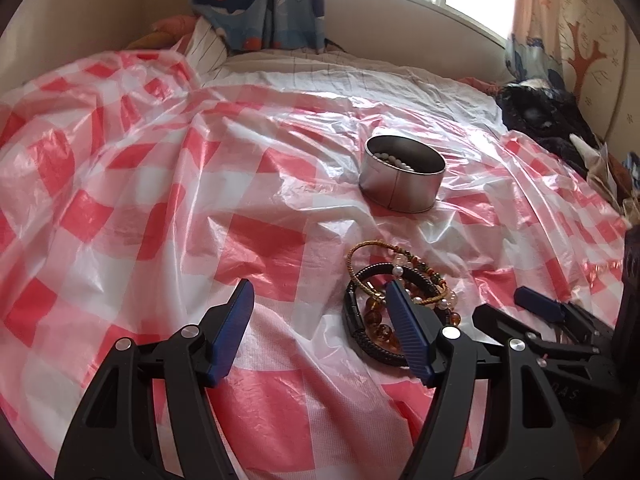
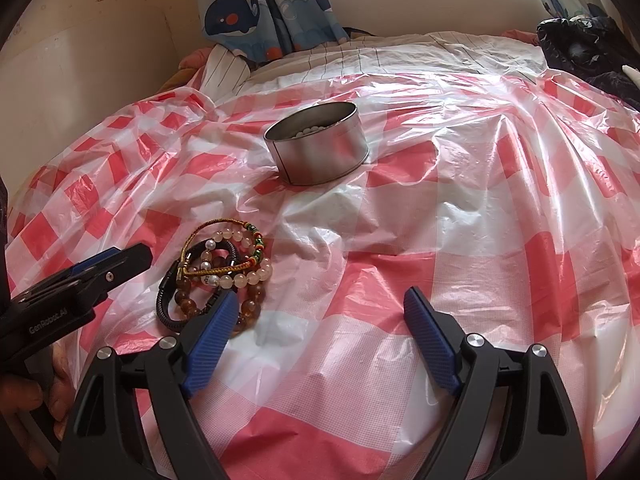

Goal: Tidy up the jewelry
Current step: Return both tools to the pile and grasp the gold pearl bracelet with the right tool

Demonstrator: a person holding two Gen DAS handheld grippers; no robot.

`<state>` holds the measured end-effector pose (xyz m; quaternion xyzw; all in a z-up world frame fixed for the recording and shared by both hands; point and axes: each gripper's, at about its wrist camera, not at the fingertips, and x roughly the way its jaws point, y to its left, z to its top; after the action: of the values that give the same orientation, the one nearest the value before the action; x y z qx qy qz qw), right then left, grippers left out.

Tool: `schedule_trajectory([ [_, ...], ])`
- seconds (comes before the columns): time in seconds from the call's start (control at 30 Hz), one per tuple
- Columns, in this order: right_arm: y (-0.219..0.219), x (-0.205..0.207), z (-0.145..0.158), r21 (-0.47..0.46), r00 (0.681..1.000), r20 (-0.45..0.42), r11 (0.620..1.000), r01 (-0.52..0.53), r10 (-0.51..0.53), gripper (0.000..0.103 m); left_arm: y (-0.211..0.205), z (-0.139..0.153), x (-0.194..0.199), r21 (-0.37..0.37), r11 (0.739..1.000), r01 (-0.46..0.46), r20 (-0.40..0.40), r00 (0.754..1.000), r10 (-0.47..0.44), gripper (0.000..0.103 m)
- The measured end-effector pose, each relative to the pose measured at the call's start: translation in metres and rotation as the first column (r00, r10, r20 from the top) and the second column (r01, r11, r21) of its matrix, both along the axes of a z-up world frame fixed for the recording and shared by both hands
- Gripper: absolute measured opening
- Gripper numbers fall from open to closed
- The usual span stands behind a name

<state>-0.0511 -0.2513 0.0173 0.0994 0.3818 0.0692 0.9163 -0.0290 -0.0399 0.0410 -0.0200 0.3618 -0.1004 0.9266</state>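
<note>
Metal tin [image 2: 316, 144] half-hiding pale beads [image 2: 310, 131]

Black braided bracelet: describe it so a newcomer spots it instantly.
On the red-and-white checked plastic sheet, nearer the cameras than the round metal tin, lies a bracelet pile. The black braided bracelet forms its outer left edge, the only dark cord band among beads.

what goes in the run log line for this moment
left jaws: open, empty | right jaws: open, empty | tangled bead bracelets: on cloth | round metal tin: holds white beads
</note>
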Motion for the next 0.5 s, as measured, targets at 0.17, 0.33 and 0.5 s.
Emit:
schedule_trajectory([
  [0.17,0.003,-0.002,0.000,0.008,1.000,0.010,1.000,0.000,0.000,0.081,-0.012,0.000,-0.007,0.097,0.993,0.068,0.021,0.997,-0.071,0.065],
  [0.33,0.003,-0.006,0.009,0.014,0.999,0.049,1.000,-0.019,0.019,0.081,-0.004,-0.003,-0.002,0.070,0.997,0.042,-0.011,0.999,-0.041,0.065],
  [0.5,0.031,0.002,0.023,-0.068,0.984,0.072,0.985,-0.158,0.162,0.081,0.018,-0.006,0.006,0.003,0.999,-0.050,-0.047,0.998,0.050,0.065],
])
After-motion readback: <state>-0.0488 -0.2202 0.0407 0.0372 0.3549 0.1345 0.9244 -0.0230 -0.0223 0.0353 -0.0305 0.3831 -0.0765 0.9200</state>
